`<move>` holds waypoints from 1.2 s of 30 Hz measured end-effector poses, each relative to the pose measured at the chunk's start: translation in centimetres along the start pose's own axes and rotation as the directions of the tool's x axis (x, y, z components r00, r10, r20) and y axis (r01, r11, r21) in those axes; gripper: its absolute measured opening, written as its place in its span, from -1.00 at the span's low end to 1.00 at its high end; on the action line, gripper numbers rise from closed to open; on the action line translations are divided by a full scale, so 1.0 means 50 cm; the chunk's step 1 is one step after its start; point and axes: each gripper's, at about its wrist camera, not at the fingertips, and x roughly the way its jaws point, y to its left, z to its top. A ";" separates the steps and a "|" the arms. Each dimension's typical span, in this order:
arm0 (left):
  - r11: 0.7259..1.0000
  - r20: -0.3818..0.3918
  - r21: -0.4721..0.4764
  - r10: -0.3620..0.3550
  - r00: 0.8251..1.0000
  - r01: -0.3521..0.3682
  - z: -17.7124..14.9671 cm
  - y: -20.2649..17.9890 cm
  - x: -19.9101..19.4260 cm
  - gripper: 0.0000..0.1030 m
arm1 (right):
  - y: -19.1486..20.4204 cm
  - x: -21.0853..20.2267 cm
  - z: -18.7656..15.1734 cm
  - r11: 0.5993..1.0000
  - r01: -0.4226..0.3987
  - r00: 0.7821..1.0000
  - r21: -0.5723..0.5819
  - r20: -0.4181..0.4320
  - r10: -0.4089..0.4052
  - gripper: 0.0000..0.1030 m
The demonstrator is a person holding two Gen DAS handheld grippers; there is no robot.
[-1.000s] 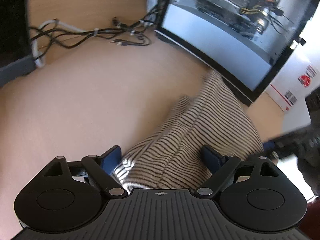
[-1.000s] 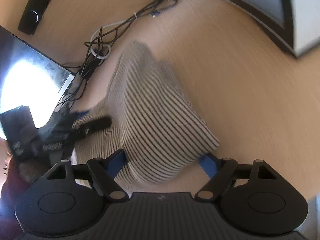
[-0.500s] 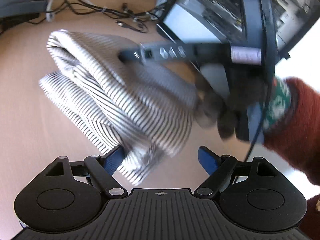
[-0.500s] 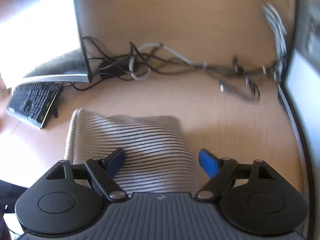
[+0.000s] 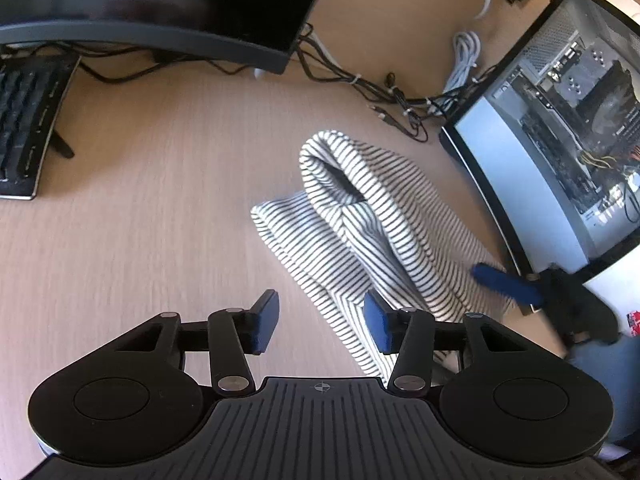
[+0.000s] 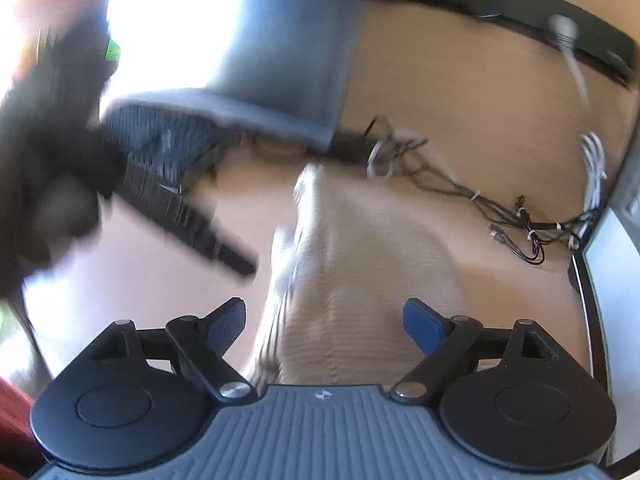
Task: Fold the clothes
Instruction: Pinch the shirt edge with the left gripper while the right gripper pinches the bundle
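our left gripper (image 5: pixel 320 326) gapes empty; the striped garment (image 5: pixel 360 224) lies folded on the desk (image 5: pixel 140 220), long axis toward 1 o'clock. our right gripper (image 6: pixel 324 326) gapes nearer, straddling it.

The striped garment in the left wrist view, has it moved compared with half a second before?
Yes. The striped garment hung bunched in the air, reaching near the cables; now it lies lower, folded on the desk beside the computer case.

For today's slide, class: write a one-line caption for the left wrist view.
Open left gripper hovers beside a folded striped garment on a wooden desk.
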 end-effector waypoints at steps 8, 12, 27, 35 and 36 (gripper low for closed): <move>0.998 -0.070 0.011 -0.061 0.996 0.062 -0.018 -0.037 0.041 -0.15 | -0.026 0.010 -0.008 0.995 0.100 0.995 0.002 -0.011 -0.100 0.50; 0.996 -0.103 0.046 -0.076 0.992 0.081 -0.026 -0.061 0.065 -0.25 | 0.010 0.019 -0.025 0.979 0.125 0.992 -0.162 0.007 -0.126 0.06; 0.988 -0.111 -0.027 -0.154 0.982 0.152 -0.033 -0.023 0.093 -0.43 | -0.049 -0.044 0.045 0.966 -0.184 0.982 0.184 0.004 0.187 -0.73; 0.990 -0.098 -0.033 -0.139 0.985 0.136 -0.037 0.001 0.070 -0.26 | -0.014 -0.024 0.028 0.974 -0.167 0.984 0.155 -0.031 0.174 -0.72; 0.992 -0.090 -0.030 -0.124 0.988 0.122 -0.035 0.005 0.062 -0.25 | -0.007 -0.023 0.028 0.977 -0.159 0.986 0.141 -0.035 0.166 -0.71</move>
